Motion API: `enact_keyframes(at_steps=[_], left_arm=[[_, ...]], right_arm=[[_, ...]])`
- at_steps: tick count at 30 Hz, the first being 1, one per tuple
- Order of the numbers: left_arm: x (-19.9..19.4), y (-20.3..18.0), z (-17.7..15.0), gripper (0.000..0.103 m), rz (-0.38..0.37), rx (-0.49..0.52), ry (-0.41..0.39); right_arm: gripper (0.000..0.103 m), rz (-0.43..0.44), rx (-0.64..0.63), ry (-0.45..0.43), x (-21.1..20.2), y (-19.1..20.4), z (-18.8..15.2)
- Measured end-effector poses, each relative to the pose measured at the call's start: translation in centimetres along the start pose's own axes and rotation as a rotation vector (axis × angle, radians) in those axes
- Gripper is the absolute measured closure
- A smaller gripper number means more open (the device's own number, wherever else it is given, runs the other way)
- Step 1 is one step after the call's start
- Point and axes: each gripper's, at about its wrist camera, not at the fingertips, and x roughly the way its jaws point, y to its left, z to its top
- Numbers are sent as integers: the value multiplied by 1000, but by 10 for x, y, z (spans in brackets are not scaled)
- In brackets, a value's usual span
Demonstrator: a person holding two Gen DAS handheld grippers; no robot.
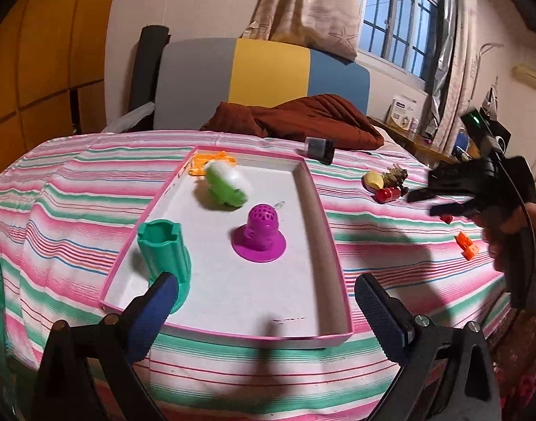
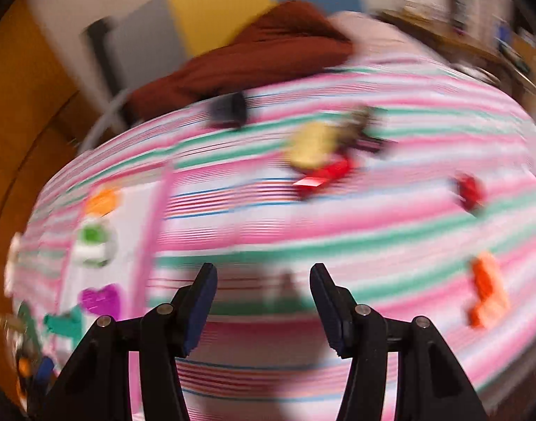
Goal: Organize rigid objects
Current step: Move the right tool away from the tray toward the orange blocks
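While right claw (image 2: 263,303) hangs released, empty, next pick: orange plastic brick (image 2: 487,289) at 3 o'clock; left claw (image 1: 264,310) released too.

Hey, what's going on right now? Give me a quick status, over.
Both claws open, empty: left claw over the pink tray, right claw over the striped cloth. Orange piece and red pieces not yet trayed. Nothing in the way.
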Motion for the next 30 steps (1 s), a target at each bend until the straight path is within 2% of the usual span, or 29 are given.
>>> enact_keyframes(at_steps=[4,8,10,12,14,19,22,26,28,30], left_arm=[[-2,-3,0,1,-6,9,-4],[-2,-3,-1,1,-10,7,-1],[-2,-3,-1,1,-12,8,-2],[-2,-4,-1,1,-11,11,0],[-3,-5,-1,1,-12,14,0],[-6,-5,0,1,-6,19,-7],[-6,-5,0,1,0,25,-7],[-7,-6,0,1,5,34,-6],[-5,-7,0,1,4,40,-3],[-4,-10,-1,1,4,48,-1]], right_arm=[[47,-206,252,-9,-18,-72,0],[45,-308,493,27,-25,-133,-5],[44,-317,569,70,-20,-153,-9],[44,-236,634,121,-9,-163,-10],[44,-204,625,157,2,-160,-7],[43,-114,446,130,29,-120,12],[43,-71,319,84,44,-95,27],[43,147,270,87,54,-76,41],[43,211,281,31,44,-79,51],[43,198,303,-75,22,-91,58]])
